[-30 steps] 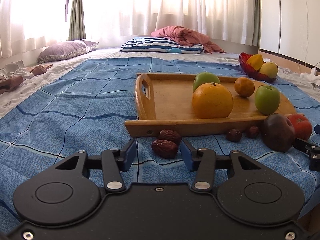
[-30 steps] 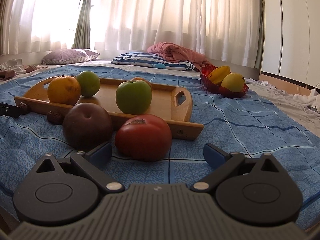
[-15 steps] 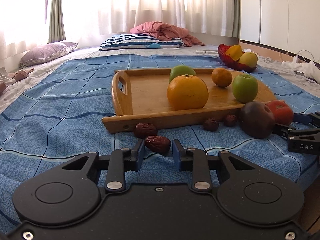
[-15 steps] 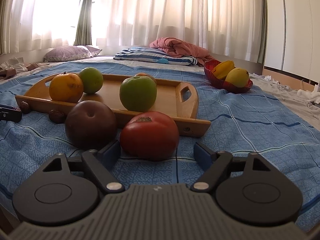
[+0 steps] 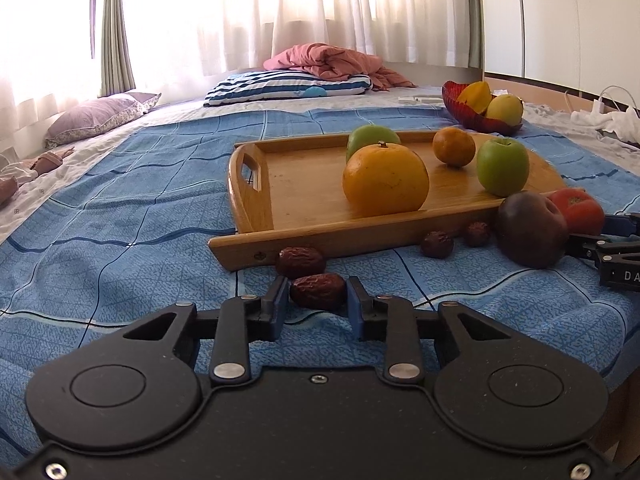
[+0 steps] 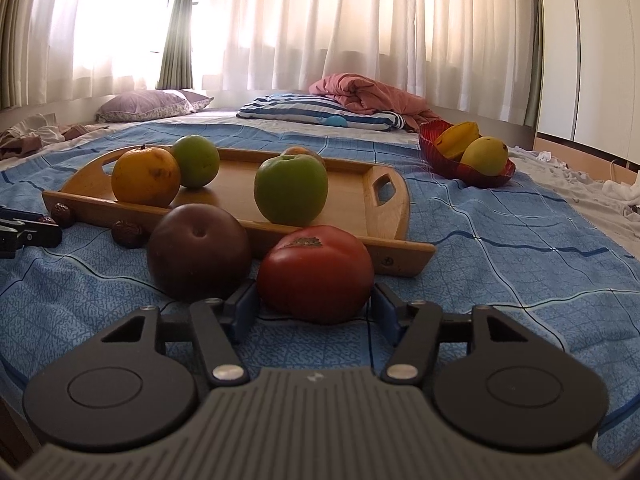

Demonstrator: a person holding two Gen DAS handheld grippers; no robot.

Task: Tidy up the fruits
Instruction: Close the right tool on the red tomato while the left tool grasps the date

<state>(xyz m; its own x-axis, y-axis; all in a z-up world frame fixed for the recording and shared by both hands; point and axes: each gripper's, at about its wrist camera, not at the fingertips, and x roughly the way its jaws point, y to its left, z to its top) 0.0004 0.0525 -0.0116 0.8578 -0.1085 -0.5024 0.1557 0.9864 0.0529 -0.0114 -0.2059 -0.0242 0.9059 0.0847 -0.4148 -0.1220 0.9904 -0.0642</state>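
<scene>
My left gripper is shut on a wrinkled brown date lying on the blue bedspread, just in front of the wooden tray. A second date lies beside it, and two more lie further right. My right gripper straddles a red tomato. Its jaws are closing, with a thin gap still showing at the right pad. A dark plum sits left of the tomato. On the tray are a big orange, two green apples and a small orange.
A red bowl with yellow fruit stands on the bed beyond the tray's right end. Pillows and a pink blanket lie at the far side under the curtains. Blue bedspread stretches to the tray's left.
The left jaws came together onto the date, and that view swung a little. The right jaws narrowed from wide apart to close around the tomato.
</scene>
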